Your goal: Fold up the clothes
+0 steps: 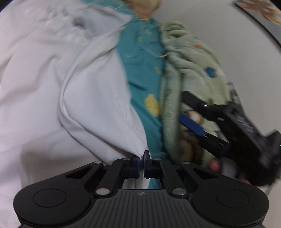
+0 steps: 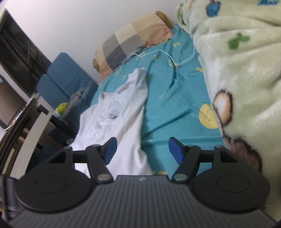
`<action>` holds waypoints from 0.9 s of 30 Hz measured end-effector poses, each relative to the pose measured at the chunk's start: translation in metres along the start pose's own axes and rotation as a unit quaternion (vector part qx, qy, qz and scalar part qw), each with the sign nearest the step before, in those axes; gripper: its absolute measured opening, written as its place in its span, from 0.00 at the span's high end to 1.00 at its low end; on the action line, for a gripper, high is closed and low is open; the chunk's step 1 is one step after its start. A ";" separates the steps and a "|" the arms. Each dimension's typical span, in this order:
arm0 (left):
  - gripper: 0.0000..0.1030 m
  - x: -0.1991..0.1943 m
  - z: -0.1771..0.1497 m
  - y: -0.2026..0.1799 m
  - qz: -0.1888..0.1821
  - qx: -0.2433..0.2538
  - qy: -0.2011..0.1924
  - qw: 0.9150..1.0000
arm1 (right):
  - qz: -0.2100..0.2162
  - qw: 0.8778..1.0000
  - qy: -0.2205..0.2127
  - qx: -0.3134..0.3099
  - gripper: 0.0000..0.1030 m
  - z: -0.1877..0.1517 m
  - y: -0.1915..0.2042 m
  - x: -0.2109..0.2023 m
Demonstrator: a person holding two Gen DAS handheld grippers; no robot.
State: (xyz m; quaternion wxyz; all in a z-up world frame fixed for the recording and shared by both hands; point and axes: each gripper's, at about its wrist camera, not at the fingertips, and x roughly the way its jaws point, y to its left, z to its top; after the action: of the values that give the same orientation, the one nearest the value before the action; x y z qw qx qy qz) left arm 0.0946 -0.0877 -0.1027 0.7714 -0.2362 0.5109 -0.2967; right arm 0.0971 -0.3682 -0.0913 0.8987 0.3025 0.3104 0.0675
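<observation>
Hard to make out: while the left wrist view is smeared with blur, the far part of the white garment (image 1: 52, 73) and the patterns on the teal sheet (image 1: 142, 73) lose their detail
Cut off: a framed picture (image 1: 260, 12) shows only as a corner at the far right
Left gripper (image 1: 141, 163): jaws drawn together, pinching a fold of the white garment at its near edge
Right gripper (image 2: 141, 150): jaws standing wide, nothing between them, tilted down over the sheet; in the left view it lies against the green fleece blanket (image 1: 193, 57)
Garment place: spread on the bed, left of the blanket, its sleeve reaching far toward the checked pillow (image 2: 133, 40)
Hidden: a hand (image 1: 215, 165) shows only as a pinkish blur under the right gripper
Writing: small yellow marks on the sheet, unreadable
</observation>
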 end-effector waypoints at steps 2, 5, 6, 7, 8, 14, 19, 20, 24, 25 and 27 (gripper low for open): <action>0.96 -0.013 -0.003 -0.001 -0.011 0.015 0.009 1.000 | 0.007 1.000 -0.002 -0.014 0.34 0.000 0.004 -0.001; 0.96 -0.011 -0.016 0.015 0.032 0.022 0.038 0.999 | 0.013 0.999 0.013 -0.038 0.34 -0.003 0.013 0.004; 0.96 -0.008 -0.021 0.024 0.052 0.017 0.045 0.997 | 0.013 0.999 0.020 -0.046 0.34 -0.004 0.017 0.007; 0.96 -0.005 -0.023 0.032 0.060 0.005 0.050 0.997 | 0.012 0.998 0.027 -0.054 0.34 -0.005 0.020 0.010; 0.95 -0.001 -0.025 0.040 0.064 -0.008 0.054 0.996 | 0.009 0.997 0.034 -0.062 0.34 -0.007 0.022 0.012; 0.93 0.009 -0.021 0.052 0.078 -0.019 0.064 0.995 | 0.008 0.993 0.070 -0.090 0.34 -0.016 0.033 0.024; 0.77 -0.003 -0.024 0.048 0.082 -0.006 0.059 0.995 | 0.033 0.992 0.075 -0.097 0.34 -0.021 0.041 0.026; 0.70 -0.007 -0.024 0.047 0.081 -0.005 0.058 0.995 | 0.037 0.992 0.073 -0.098 0.34 -0.022 0.042 0.024; 0.50 -0.035 -0.016 0.037 0.085 0.003 0.036 0.996 | 0.051 0.991 0.065 -0.104 0.39 -0.025 0.047 0.019; 0.48 -0.041 -0.014 0.035 0.084 0.005 0.029 0.996 | 0.052 0.991 0.065 -0.104 0.40 -0.026 0.048 0.020; 0.44 -0.054 -0.006 0.032 0.090 0.009 0.012 0.996 | 0.053 0.991 0.070 -0.105 0.51 -0.028 0.052 0.022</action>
State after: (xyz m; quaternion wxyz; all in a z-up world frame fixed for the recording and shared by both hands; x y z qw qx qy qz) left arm 0.0797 -0.0278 -0.0918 0.7907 -0.1789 0.5370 -0.2333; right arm 0.1014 -0.3051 -0.0901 0.8966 0.2173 0.3470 0.1684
